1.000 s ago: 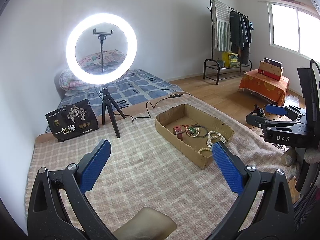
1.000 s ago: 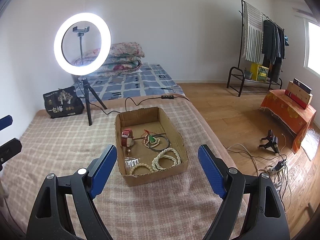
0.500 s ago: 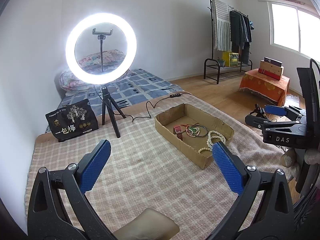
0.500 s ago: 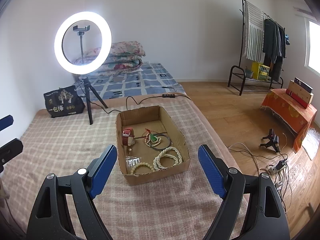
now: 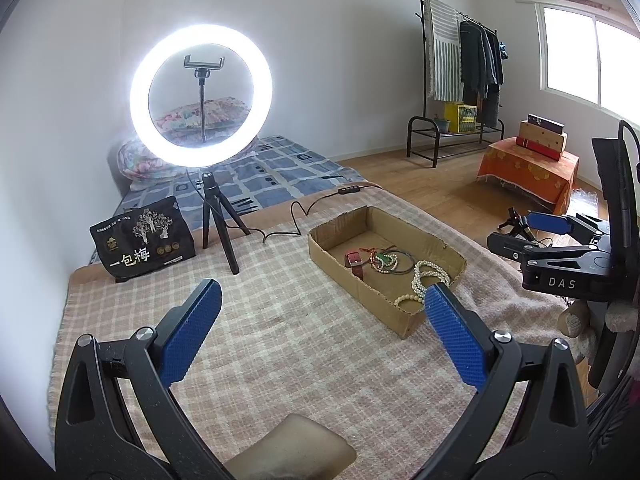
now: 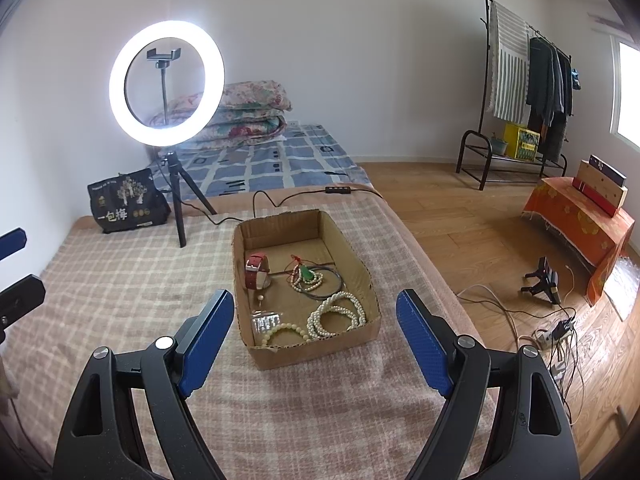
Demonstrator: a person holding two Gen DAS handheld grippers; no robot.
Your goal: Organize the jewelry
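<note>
- Left gripper [image 5: 320,332]: released, blue pads wide apart, nothing between them, held above the near part of the checked blanket [image 5: 280,320]
- Right gripper [image 6: 316,340]: released, pads spread, empty, above the blanket's near edge with the cardboard box [image 6: 360,264] seen between its fingers
- Cardboard box: open-topped, on the blanket near its right edge
- Red-strapped watch [image 6: 256,272]: inside the box, against its left wall
- Green-pendant bead necklace [image 6: 308,276]: mid-box, lying on a dark bangle [image 6: 336,286]
- White bead strands [image 6: 338,316]: coiled at the box's near right corner
- Cream bead bracelet [image 6: 286,330]: by the near wall
- Ring light [image 6: 166,84]: lit, on a tripod at the blanket's far edge
- Black bag [image 6: 124,204]: far left corner of the blanket
</note>
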